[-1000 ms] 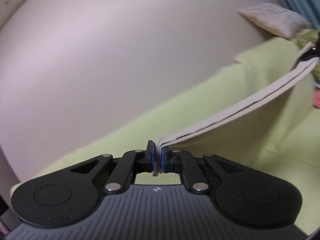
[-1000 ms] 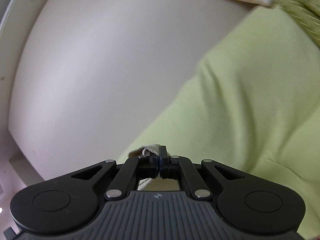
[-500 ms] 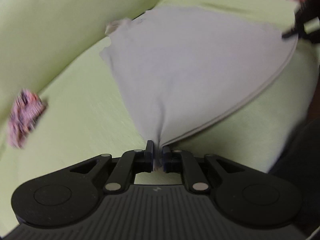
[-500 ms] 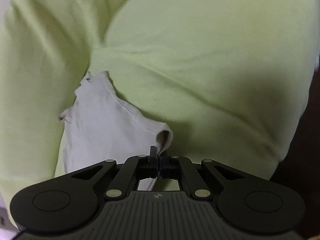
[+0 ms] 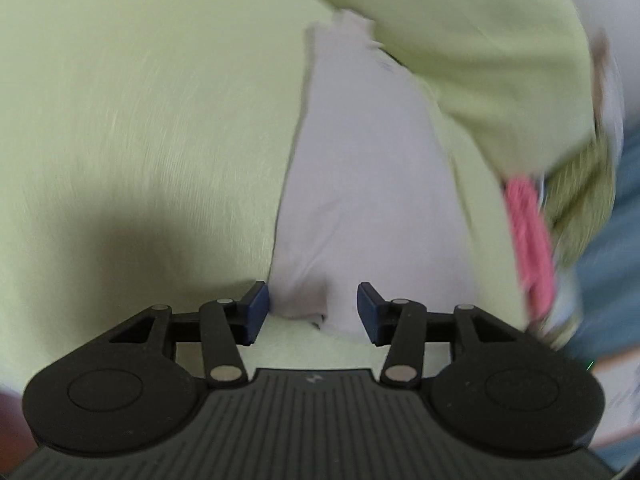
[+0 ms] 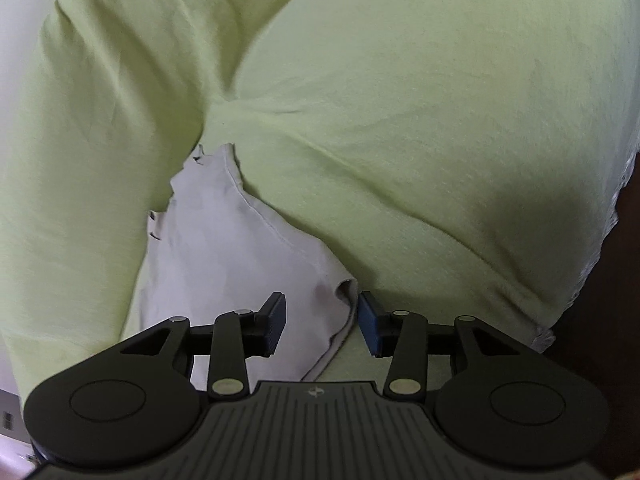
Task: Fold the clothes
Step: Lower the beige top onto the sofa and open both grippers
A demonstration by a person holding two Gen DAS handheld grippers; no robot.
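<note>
A pale grey garment (image 5: 360,184) lies spread on the light green sofa cover (image 5: 140,120). In the left wrist view its near corner rests between the jaws of my left gripper (image 5: 312,310), which are opening; the pads do not press the cloth. In the right wrist view the same grey garment (image 6: 224,248) lies on the green cover (image 6: 440,120), with its hemmed corner between the opening jaws of my right gripper (image 6: 322,320). The cloth touches neither pad there. The left view is blurred by motion.
A pink cloth (image 5: 532,236) and an olive green item (image 5: 580,200) lie at the right of the left view, by something blue (image 5: 616,240). The sofa's front edge with a white trim (image 6: 592,256) drops off at the right of the right view.
Both grippers came down from holding the garment stretched in the air to the sofa seat. Both have opened and let go of the cloth, which now lies flat.
</note>
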